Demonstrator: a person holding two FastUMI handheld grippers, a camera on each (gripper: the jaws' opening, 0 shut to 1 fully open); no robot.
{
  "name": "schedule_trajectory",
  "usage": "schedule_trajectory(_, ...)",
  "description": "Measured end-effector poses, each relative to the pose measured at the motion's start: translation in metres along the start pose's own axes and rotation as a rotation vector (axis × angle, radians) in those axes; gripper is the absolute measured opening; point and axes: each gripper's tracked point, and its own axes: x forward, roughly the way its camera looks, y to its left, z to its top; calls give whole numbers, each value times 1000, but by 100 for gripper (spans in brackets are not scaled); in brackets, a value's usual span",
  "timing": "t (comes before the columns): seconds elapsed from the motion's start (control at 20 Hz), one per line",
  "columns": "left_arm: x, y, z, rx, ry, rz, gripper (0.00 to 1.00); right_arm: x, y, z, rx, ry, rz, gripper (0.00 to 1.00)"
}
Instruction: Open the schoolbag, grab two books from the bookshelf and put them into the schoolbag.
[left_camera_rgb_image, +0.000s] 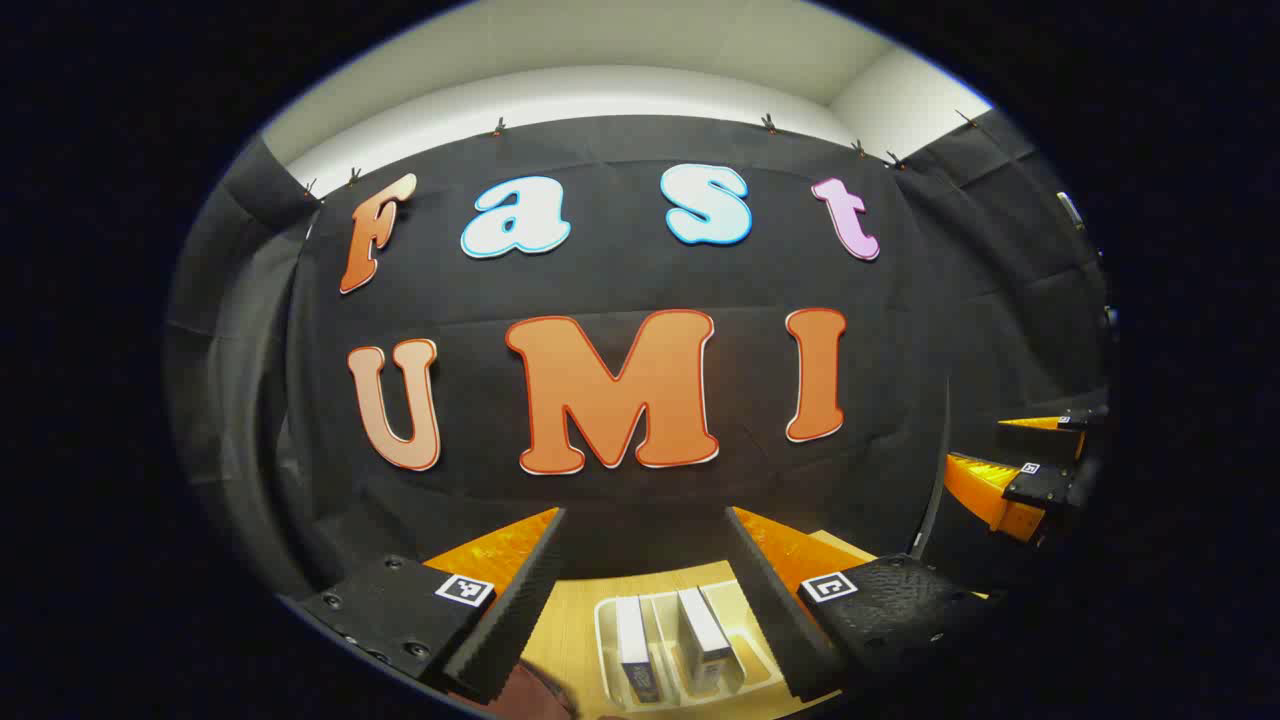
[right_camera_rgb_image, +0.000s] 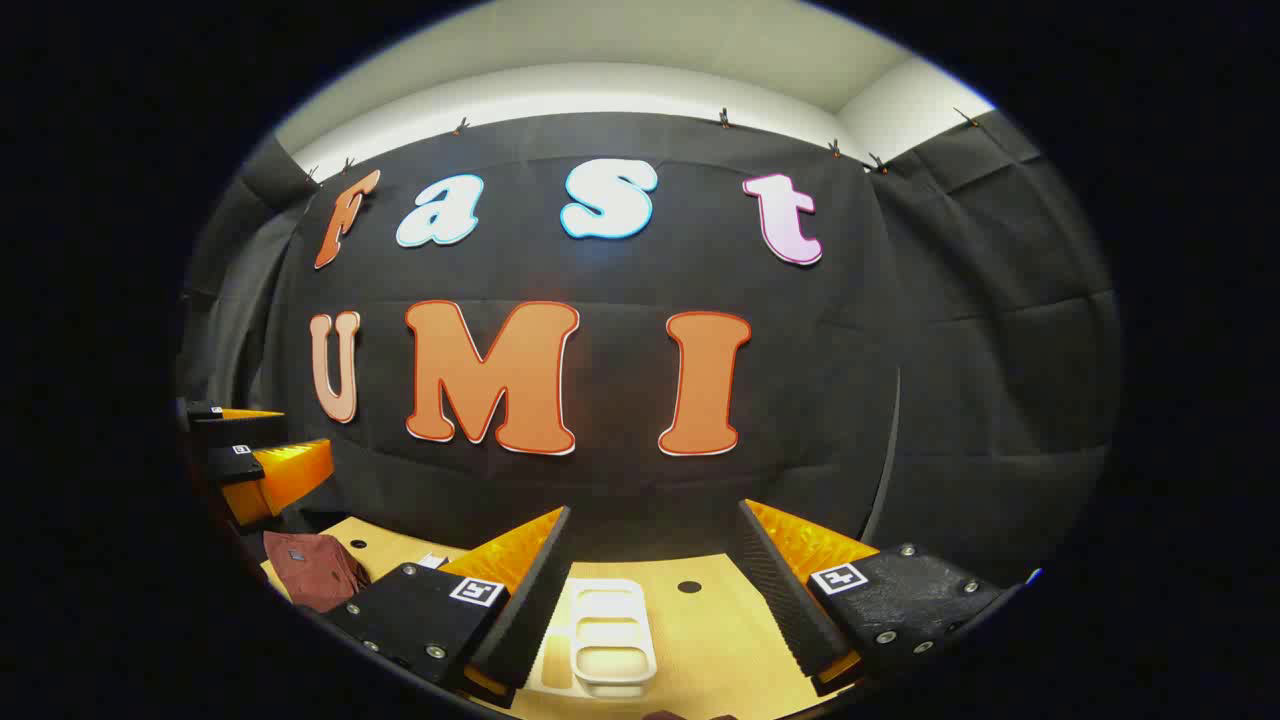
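Note:
A white bookshelf rack (left_camera_rgb_image: 745, 625) stands on the wooden table (left_camera_rgb_image: 570, 625), low between my left gripper's fingers. Two books (left_camera_rgb_image: 636, 648) (left_camera_rgb_image: 705, 640) stand upright in it, spines up. My left gripper (left_camera_rgb_image: 645, 515) is open and held above the table, holding nothing. A dark red schoolbag (right_camera_rgb_image: 310, 570) lies at the table's left in the right gripper view; its corner (left_camera_rgb_image: 540, 698) peeks in at the bottom of the left gripper view. My right gripper (right_camera_rgb_image: 652, 510) is open over the white rack (right_camera_rgb_image: 610, 635), holding nothing.
Each gripper appears in the other's view, at the same height: the right gripper (left_camera_rgb_image: 1000, 445) at the right edge, the left gripper (right_camera_rgb_image: 280, 435) at the left edge. The black cloth wall rises just behind the table (right_camera_rgb_image: 700, 640). A small dark hole (right_camera_rgb_image: 689, 586) marks the tabletop.

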Motion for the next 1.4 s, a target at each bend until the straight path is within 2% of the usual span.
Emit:
schedule_trajectory(0.1, 4, 28, -3, -14, -13, 14, 95, -1, 18, 7, -9, -14, -17, 95)
schedule_trajectory(0.15, 6, 35, -8, -19, -14, 9, 100, 0, 26, 10, -12, -19, -23, 95)
schedule_trajectory(0.2, 7, 42, -10, -22, -13, 7, 95, 1, 35, 12, -14, -23, -20, 95)
schedule_trajectory(0.25, 8, 48, -14, -24, -12, 11, 100, 2, 44, 13, -15, -22, -11, 95)
schedule_trajectory(0.3, 7, 53, -14, -27, -12, 20, 95, 4, 52, 12, -17, -14, 8, 95)
schedule_trajectory(0.4, 7, 57, -14, -36, -23, 50, 96, 8, 67, 11, -22, -15, 70, 95)
schedule_trajectory(0.55, -2, 52, -10, -63, -53, 97, 100, 8, 73, 10, -24, -25, 139, 96)
schedule_trajectory(0.65, -7, 45, -4, -77, -84, 110, 100, 6, 69, 7, -9, -29, 149, 95)
schedule_trajectory(0.7, -10, 41, -5, -70, -86, 115, 95, 5, 66, 3, 4, -25, 154, 95)
schedule_trajectory(0.8, -15, 41, -9, -60, -89, 140, 100, 6, 63, -4, 23, -12, 159, 95)
schedule_trajectory(0.85, -20, 40, -13, -67, -94, 150, 95, 5, 62, -8, 30, -3, 166, 95)
schedule_trajectory(0.9, -25, 36, -14, -81, -102, 145, 100, 5, 62, -10, 35, 2, 168, 95)
schedule_trajectory(0.95, -29, 30, -17, -95, -102, 134, 100, 4, 61, -12, 39, 5, 169, 95)
schedule_trajectory(1.0, -32, 25, -18, -109, -97, 121, 95, 3, 61, -14, 40, 6, 170, 95)
schedule_trajectory(1.05, -32, 24, -21, -113, -97, 118, 100, 2, 61, -15, 39, 6, 168, 95)
schedule_trajectory(1.2, -37, 29, -22, -66, -95, 155, 100, -4, 66, -20, 56, 13, 176, 95)
schedule_trajectory(1.25, -37, 25, -24, -57, -94, 155, 100, -6, 68, -18, 73, 8, 179, 95)
schedule_trajectory(1.3, -37, 22, -25, -56, -96, 151, 95, -8, 68, -17, 84, 2, 182, 95)
schedule_trajectory(1.4, -36, 19, -29, -56, -88, 145, 95, -9, 67, -20, 73, 0, 176, 95)
